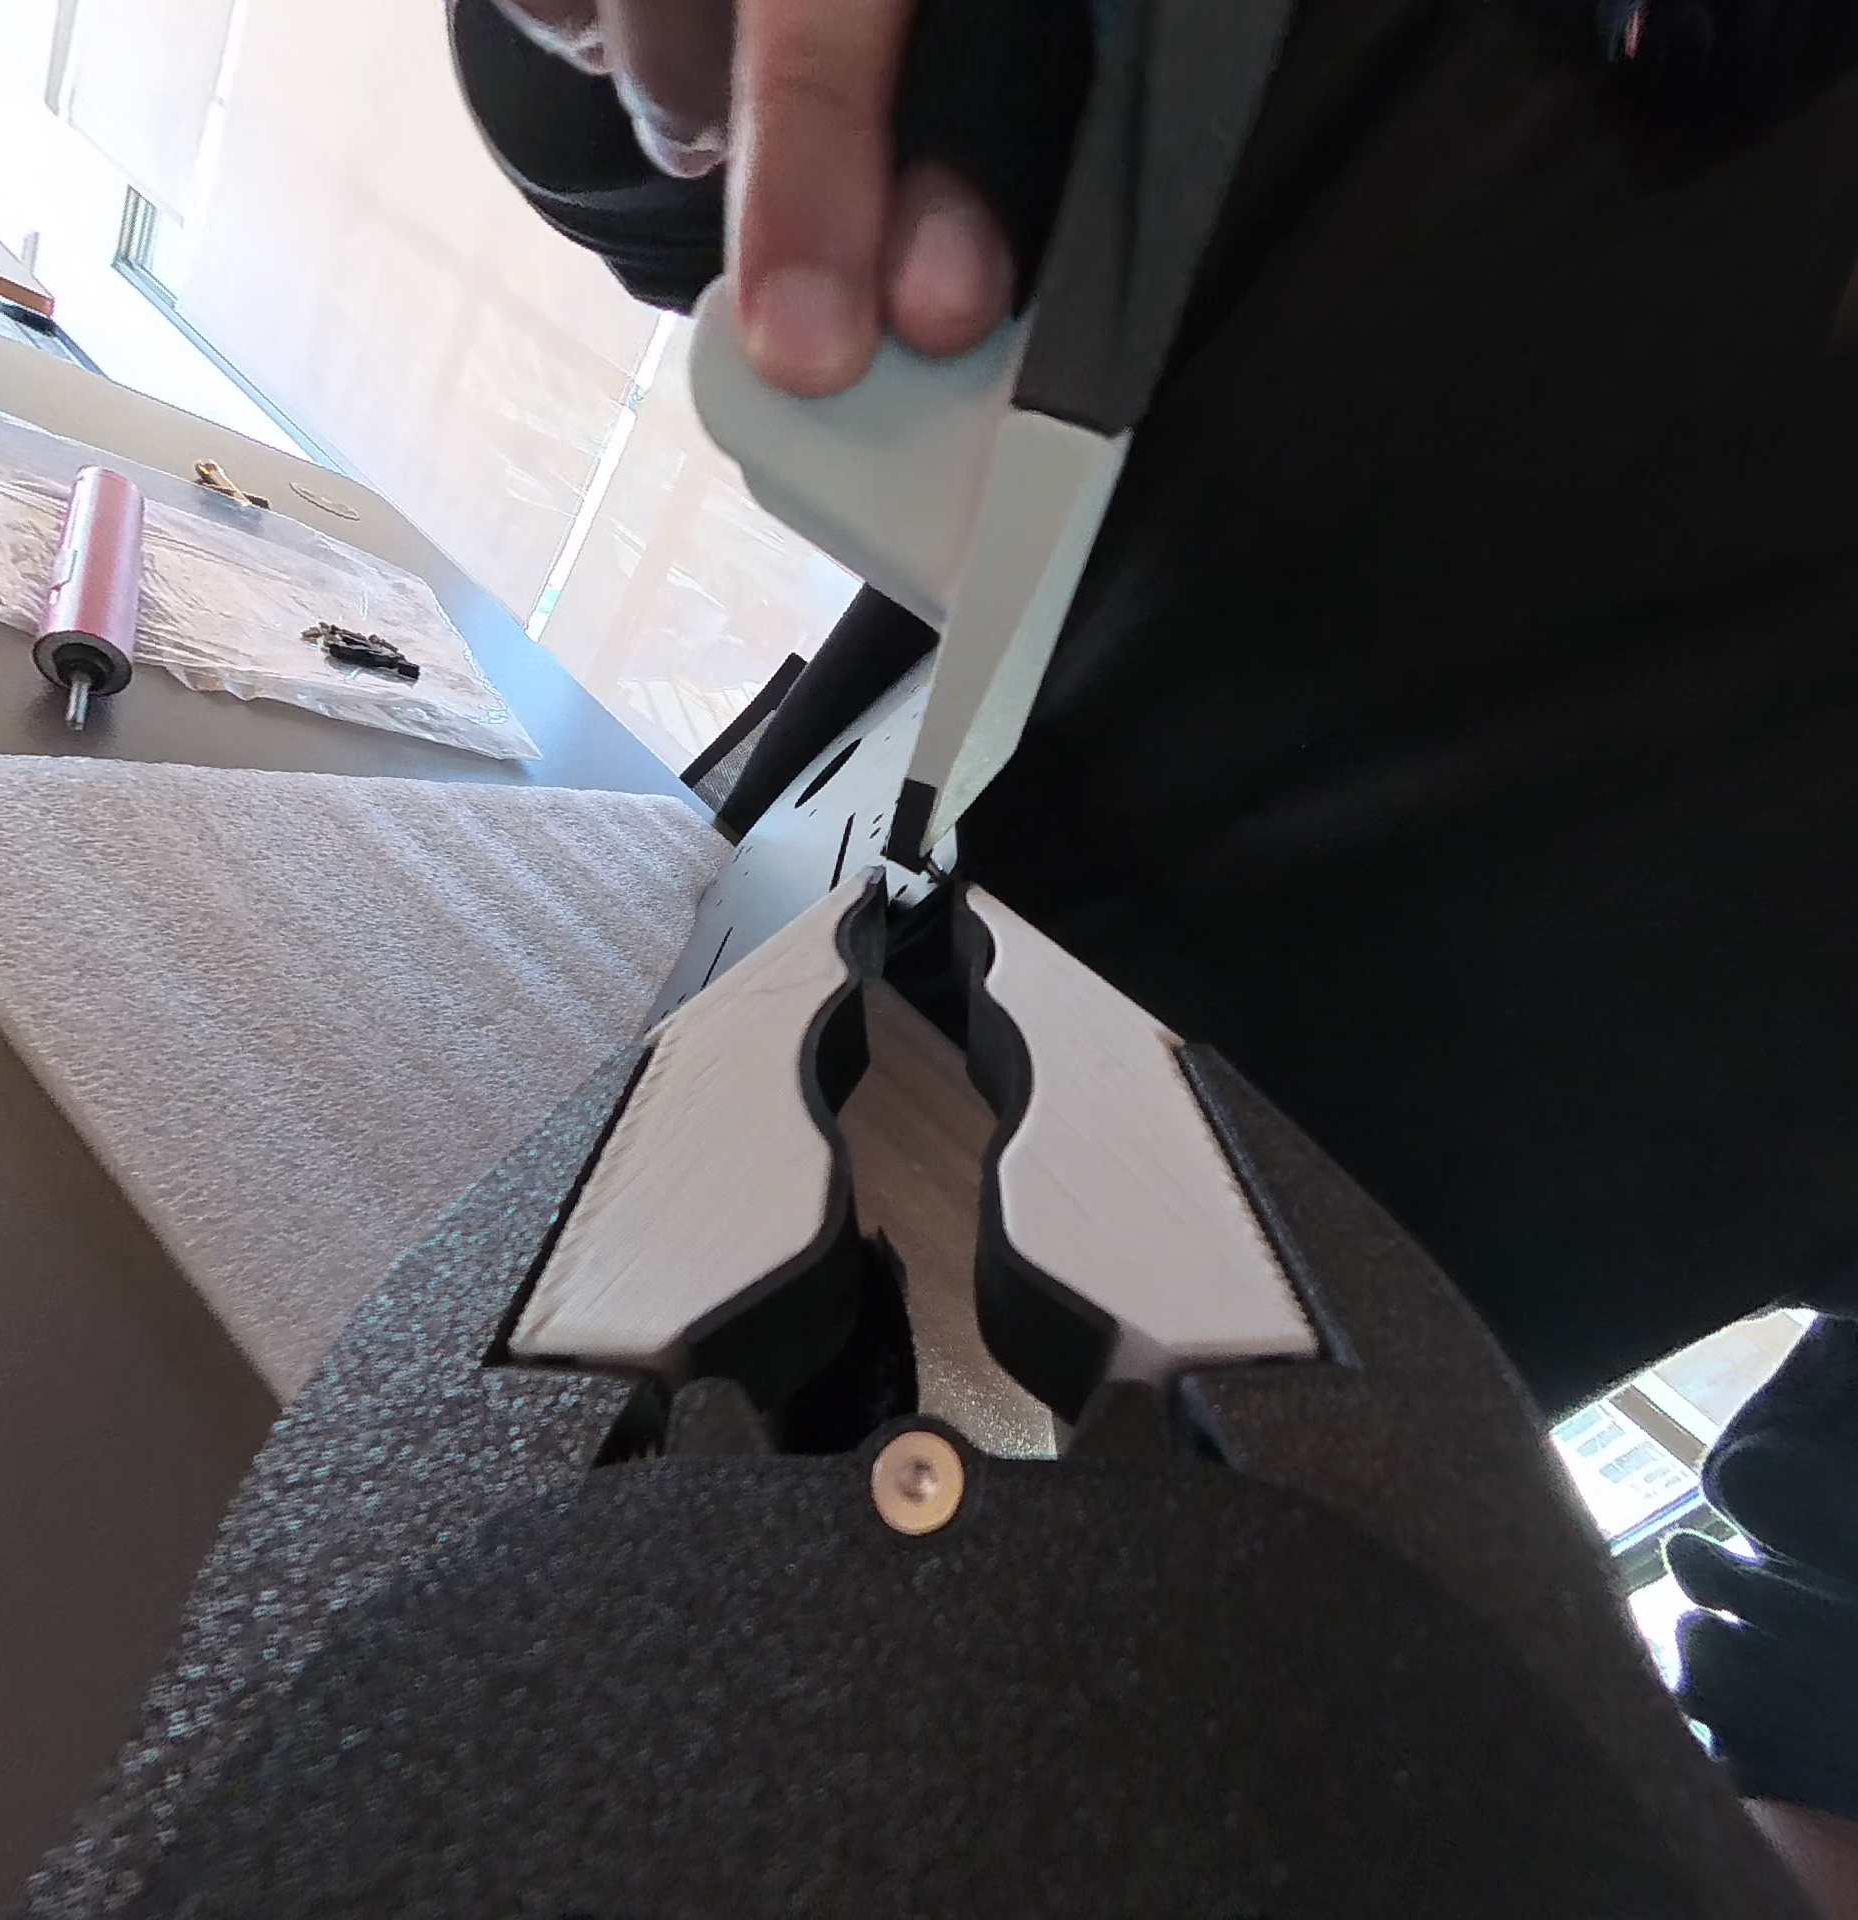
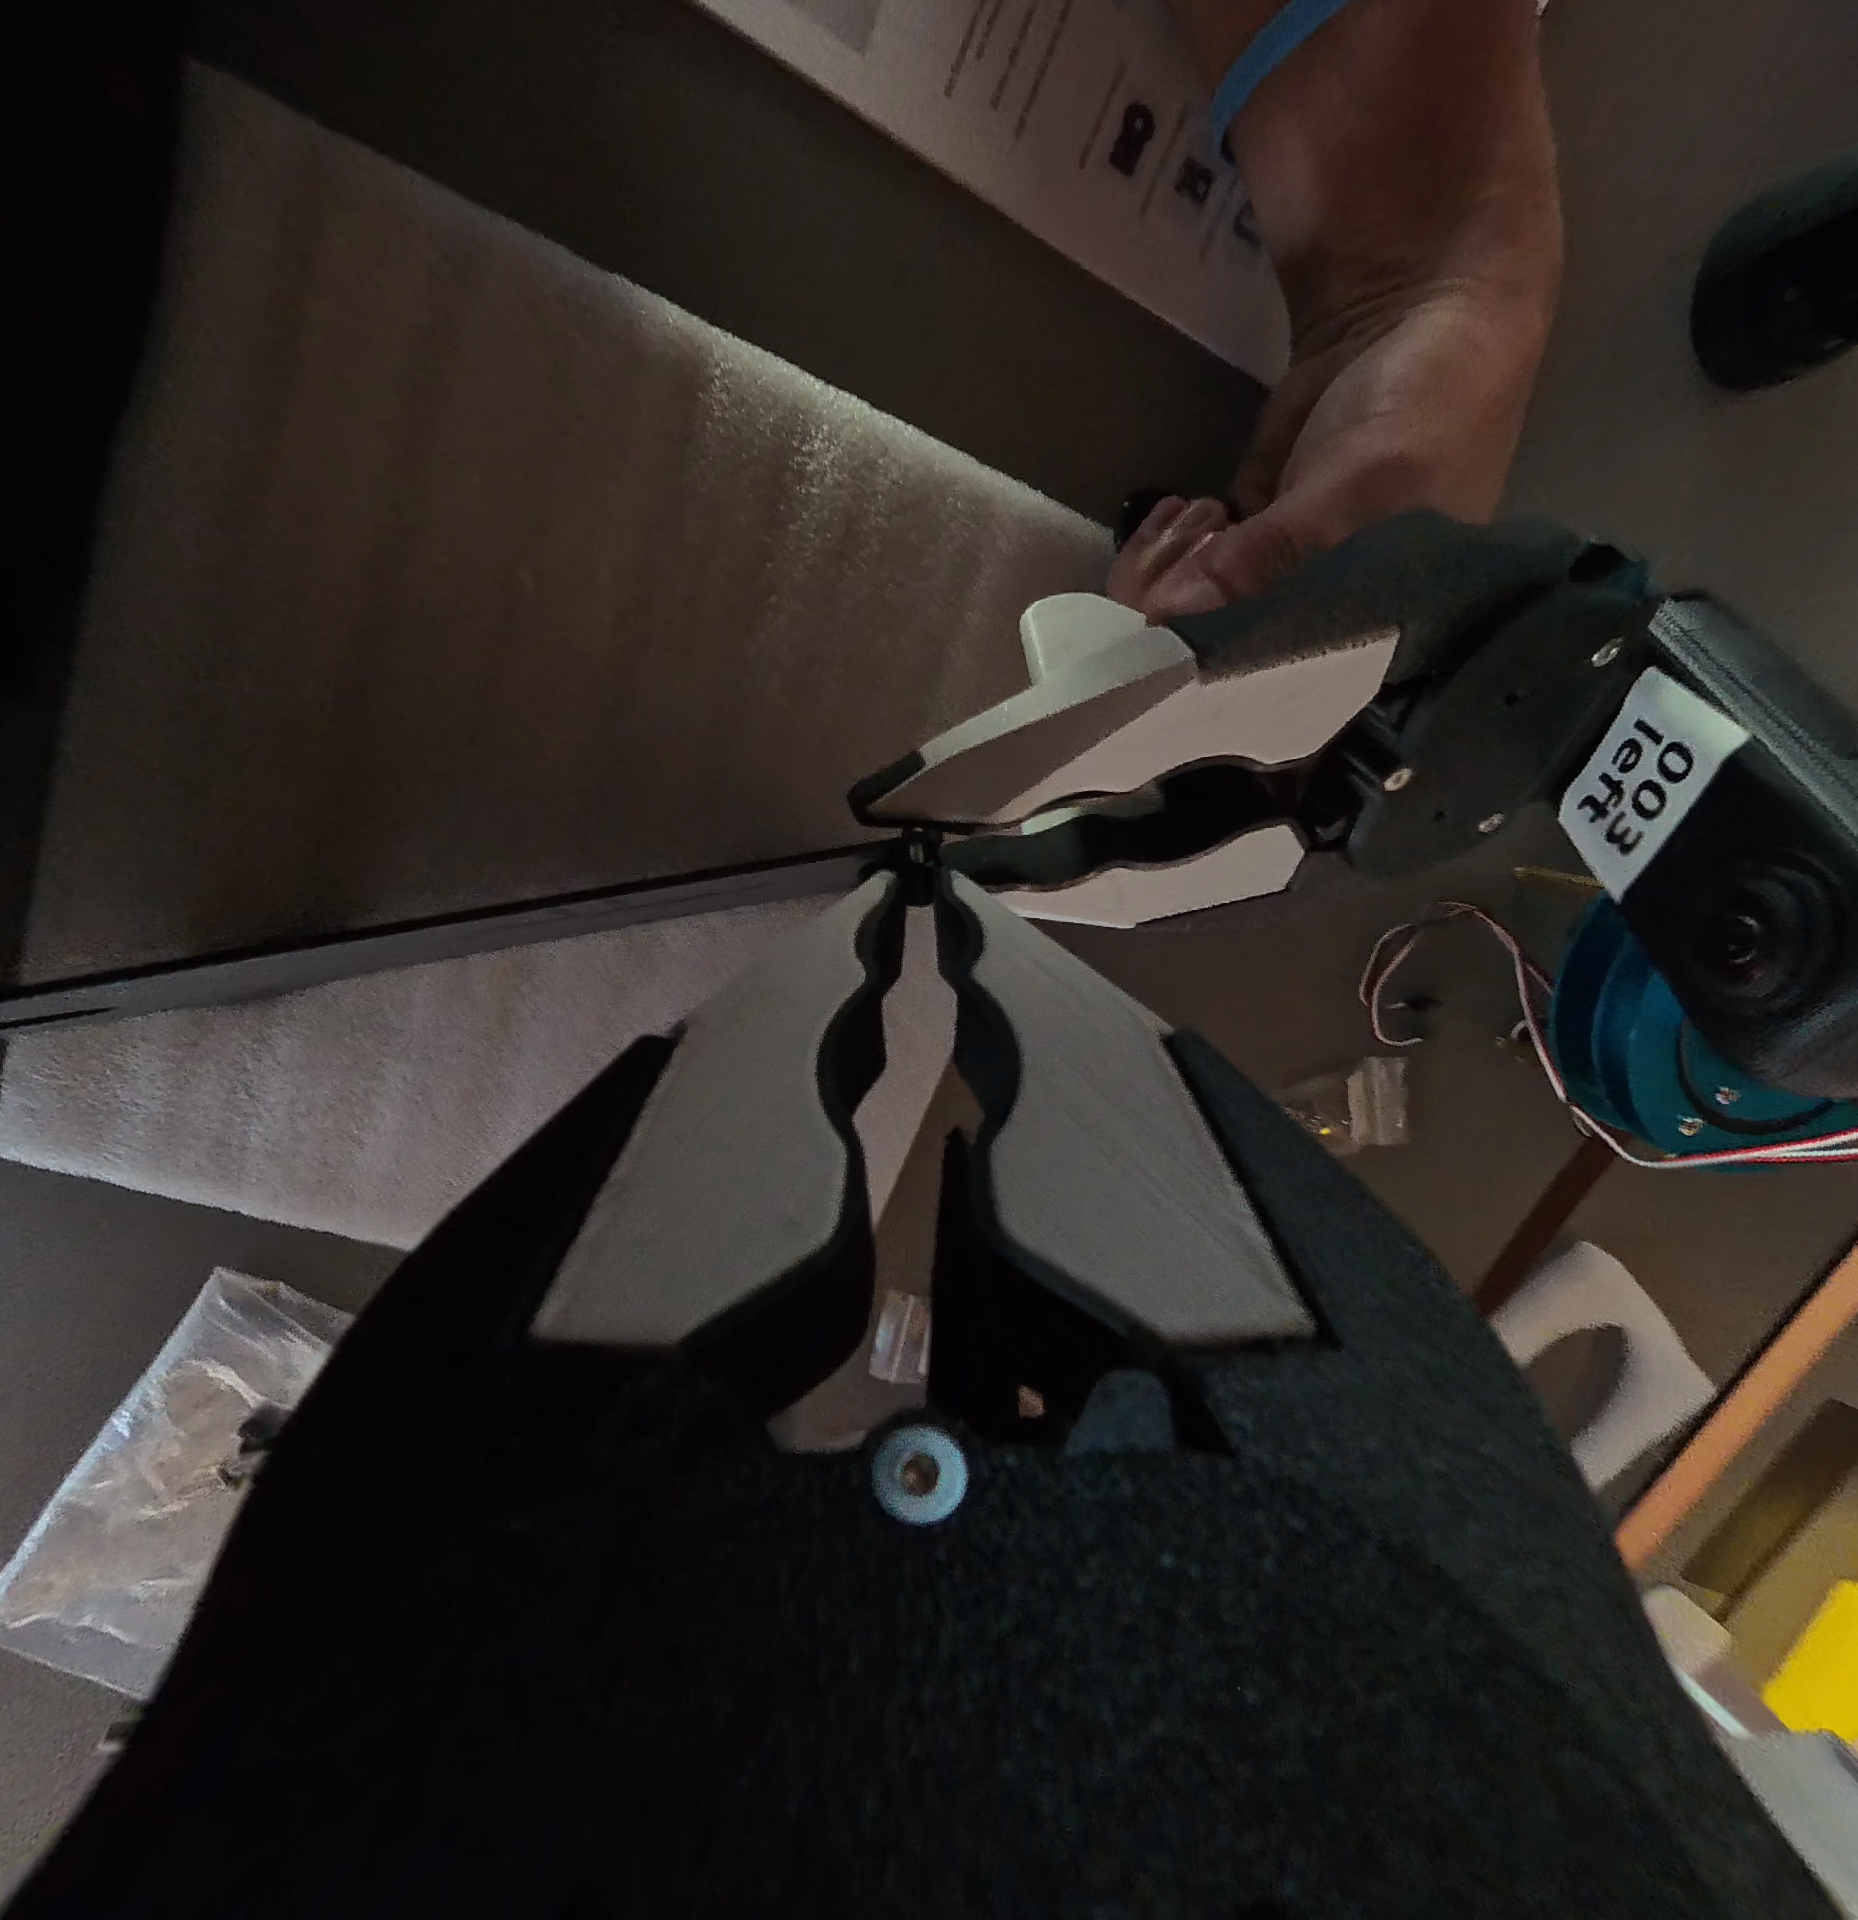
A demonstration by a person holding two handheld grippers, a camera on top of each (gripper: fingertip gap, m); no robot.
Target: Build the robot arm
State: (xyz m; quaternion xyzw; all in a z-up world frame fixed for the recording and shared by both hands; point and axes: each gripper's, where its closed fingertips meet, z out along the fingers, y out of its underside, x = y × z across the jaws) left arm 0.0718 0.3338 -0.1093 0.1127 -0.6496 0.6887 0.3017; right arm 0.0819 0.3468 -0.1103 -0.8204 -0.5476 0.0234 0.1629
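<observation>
Tiny black part (image 2: 917,850) at fingertips, perhaps screw; dark, unclear

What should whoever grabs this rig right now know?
Left gripper: tips narrow at the black plate's edge; grip unclear.
Right gripper: tips nearly closed around a small black part at that edge; grip unclear.
Plate sits over the white foam sheet.
Pink cylinder with a shaft and small dark fasteners lie apart on clear plastic.
</observation>
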